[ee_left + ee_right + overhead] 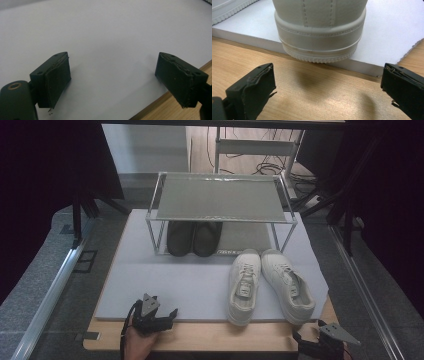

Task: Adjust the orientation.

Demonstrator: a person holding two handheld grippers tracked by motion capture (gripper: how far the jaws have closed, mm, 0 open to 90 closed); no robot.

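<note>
White sneakers lay side by side at the near right of the grey mat (165, 285), toes pointing far: the left sneaker (243, 287) straight, the right sneaker (289, 285) angled, its heel (320, 32) overhanging the mat's near edge above the wooden table (287, 100). The right gripper (311, 340) hovered just near of that heel, jaws spread wide and holding nothing. The left gripper (159, 317) sat at the mat's near left edge, jaws likewise wide apart over bare mat (105, 45). At the far side stood a metal shoe rack (220, 200), with a pair of dark shoes (194, 238) on its lower level.
</note>
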